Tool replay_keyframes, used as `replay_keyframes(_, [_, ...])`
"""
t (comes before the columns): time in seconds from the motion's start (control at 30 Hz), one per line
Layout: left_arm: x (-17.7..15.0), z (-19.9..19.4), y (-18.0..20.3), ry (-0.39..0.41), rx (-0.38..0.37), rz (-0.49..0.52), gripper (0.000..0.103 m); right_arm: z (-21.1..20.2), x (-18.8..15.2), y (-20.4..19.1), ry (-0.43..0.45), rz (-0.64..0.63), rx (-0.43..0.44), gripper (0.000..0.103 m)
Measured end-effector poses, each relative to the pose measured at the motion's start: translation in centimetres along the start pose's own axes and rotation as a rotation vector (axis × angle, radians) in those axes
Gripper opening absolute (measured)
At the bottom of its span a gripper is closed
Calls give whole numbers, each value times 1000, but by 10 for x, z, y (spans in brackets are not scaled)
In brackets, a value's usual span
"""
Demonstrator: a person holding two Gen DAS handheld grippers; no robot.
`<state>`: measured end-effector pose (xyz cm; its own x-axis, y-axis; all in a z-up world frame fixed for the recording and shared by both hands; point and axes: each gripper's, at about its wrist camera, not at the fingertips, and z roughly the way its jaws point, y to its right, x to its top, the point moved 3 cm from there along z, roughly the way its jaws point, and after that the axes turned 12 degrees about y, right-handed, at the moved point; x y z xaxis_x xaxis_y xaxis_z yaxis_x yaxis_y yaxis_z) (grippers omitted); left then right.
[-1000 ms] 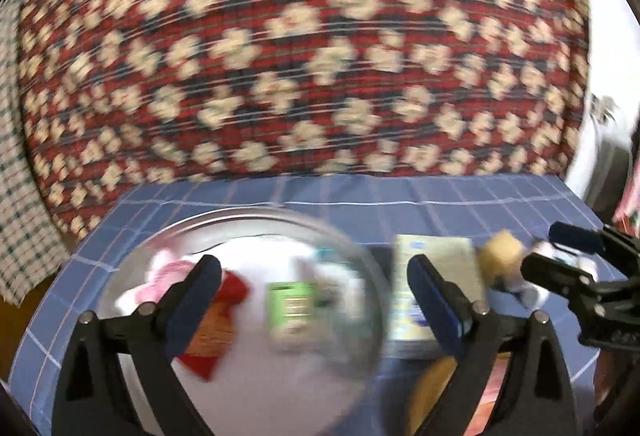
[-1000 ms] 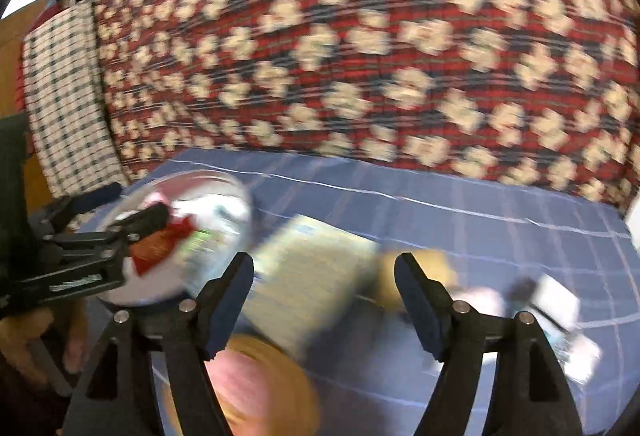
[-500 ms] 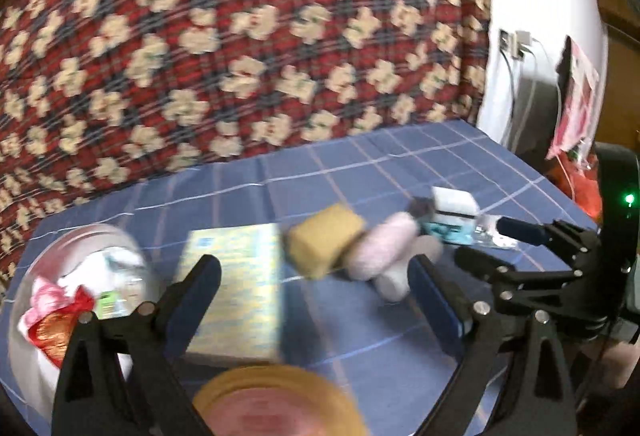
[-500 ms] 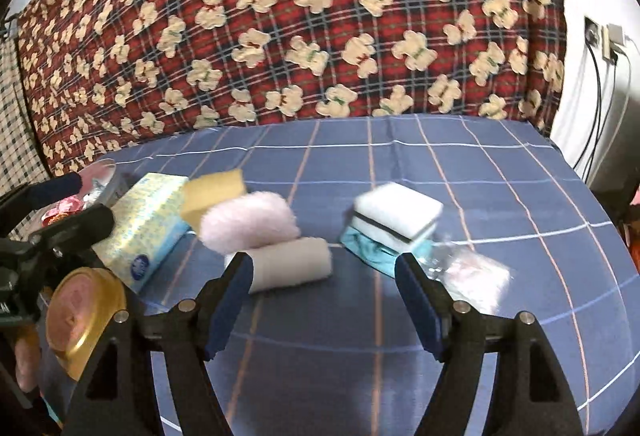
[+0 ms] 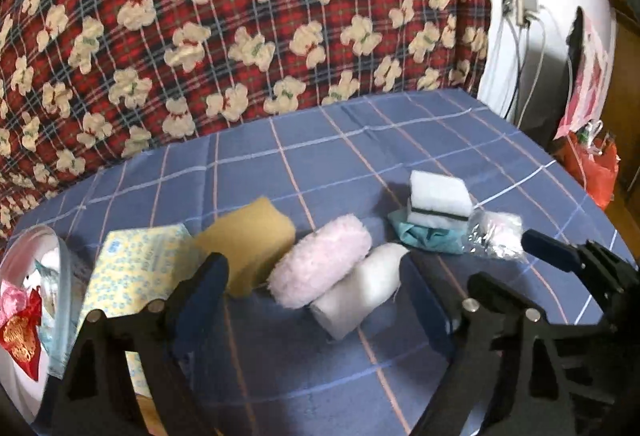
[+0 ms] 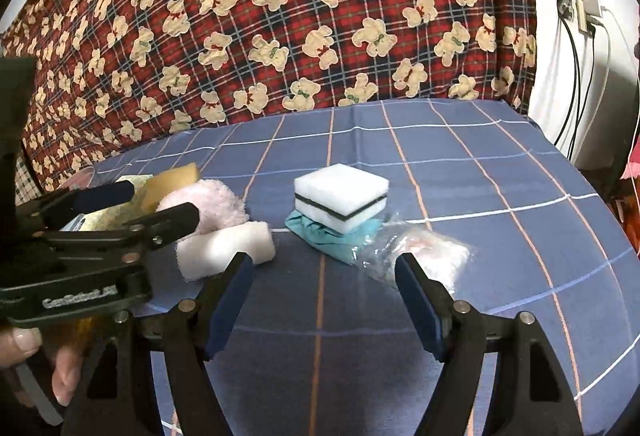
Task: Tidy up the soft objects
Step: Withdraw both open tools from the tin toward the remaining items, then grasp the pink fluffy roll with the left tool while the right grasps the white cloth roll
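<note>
On the blue checked cloth lie a fluffy pink roll (image 5: pixel 320 264) (image 6: pixel 204 206), a white roll (image 5: pixel 362 290) (image 6: pixel 226 250), a yellow sponge (image 5: pixel 248 240) (image 6: pixel 172 184), a white sponge block (image 5: pixel 438 198) (image 6: pixel 340 194) on a teal cloth (image 5: pixel 428 236) (image 6: pixel 332 240), and a clear plastic packet (image 5: pixel 494 234) (image 6: pixel 420 256). My left gripper (image 5: pixel 320 300) is open, just short of the two rolls. My right gripper (image 6: pixel 324 300) is open, in front of the teal cloth. Both are empty.
A yellow tissue pack (image 5: pixel 132 272) and a clear bowl (image 5: pixel 52 284) holding red and pink items sit at the left. A bear-print blanket (image 6: pixel 280 16) stands behind. Cables and a wall socket (image 6: pixel 580 16) are at the right. The table edge curves at the right.
Both grippers have swung right, away from the bowl, and now face the rolls and sponges. Both have stayed open.
</note>
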<state>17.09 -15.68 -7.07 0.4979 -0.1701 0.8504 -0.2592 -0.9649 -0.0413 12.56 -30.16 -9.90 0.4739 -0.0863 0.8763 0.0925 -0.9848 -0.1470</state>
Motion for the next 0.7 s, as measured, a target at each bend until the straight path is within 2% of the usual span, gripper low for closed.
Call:
replay_keyframes(0.2, [-5,16,1,-36,36,-36,85,-1,0,10,8,42,10,75])
replay_keyframes(0.23, [-6,18,2,-37,37,-41,78,-1,0,11,10,47,10,76])
replay_keyframes(0.3, [-8,22,5,-40,40,-26,49,-2,0,12,11,54,11,76])
replay_keyframes(0.33, [-9,25,7,-52,34,-15,28,-3,0,13,12,54,10,76])
replay_keyframes(0.43, [-13,28,8,-58,3,-26,14,-4,0,14,15,56,7,76])
replay_keyframes(0.57, [-11,8,3,8,-45,-58,12,-4,0,15,14,59,4,76])
replay_keyframes(0.7, [-5,-24,-12,111,-72,-111,12,-2,0,11,4,52,7,76])
